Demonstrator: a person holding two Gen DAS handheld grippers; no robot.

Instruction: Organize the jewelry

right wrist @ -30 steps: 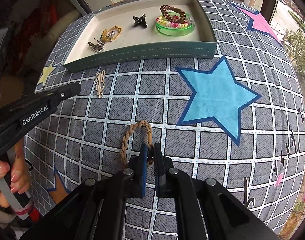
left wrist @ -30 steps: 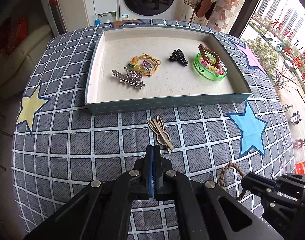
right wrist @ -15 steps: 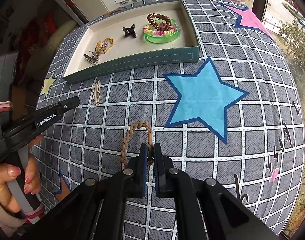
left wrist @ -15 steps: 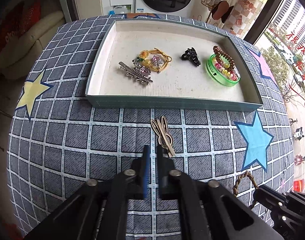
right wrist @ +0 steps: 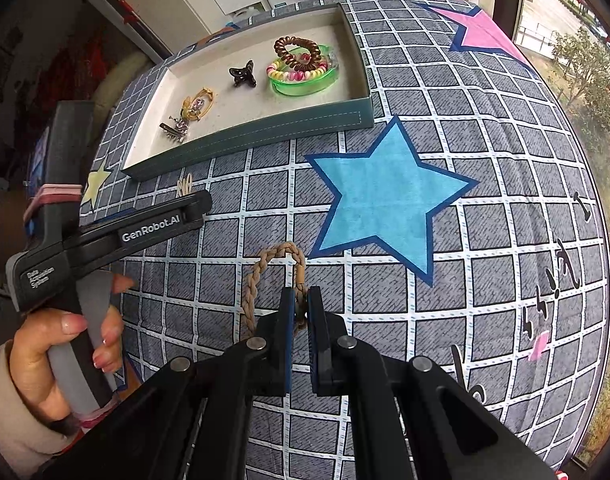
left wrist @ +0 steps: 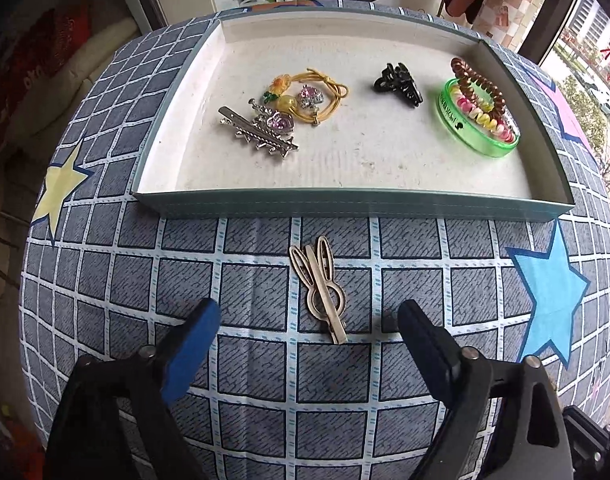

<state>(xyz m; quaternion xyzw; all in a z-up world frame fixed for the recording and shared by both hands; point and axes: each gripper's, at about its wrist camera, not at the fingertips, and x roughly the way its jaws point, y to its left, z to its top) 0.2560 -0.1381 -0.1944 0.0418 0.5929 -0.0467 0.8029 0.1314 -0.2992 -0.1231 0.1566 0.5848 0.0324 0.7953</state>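
Note:
A gold rabbit-shaped hair clip point(left wrist: 320, 287) lies on the checked cloth just in front of the teal tray point(left wrist: 345, 203). My left gripper point(left wrist: 308, 314) is open wide, its jaws either side of the clip's near end. My right gripper point(right wrist: 301, 307) is shut on a tan braided hair tie point(right wrist: 265, 276), whose loop lies on the cloth ahead of it. The tray point(right wrist: 265, 136) holds a silver clip point(left wrist: 257, 133), a yellow hair tie with charms point(left wrist: 305, 94), a black claw clip point(left wrist: 399, 83) and a green bangle point(left wrist: 479, 122) with a brown coil tie and beads.
The round table's cloth has a blue star point(right wrist: 385, 196) to the right of the braided tie and a yellow star point(left wrist: 59, 188) at left. The left gripper body and the hand holding it show in the right wrist view point(right wrist: 105, 236).
My left gripper has opened from shut and moved forward to the rabbit clip. My right gripper stays shut on the braided tie, almost still.

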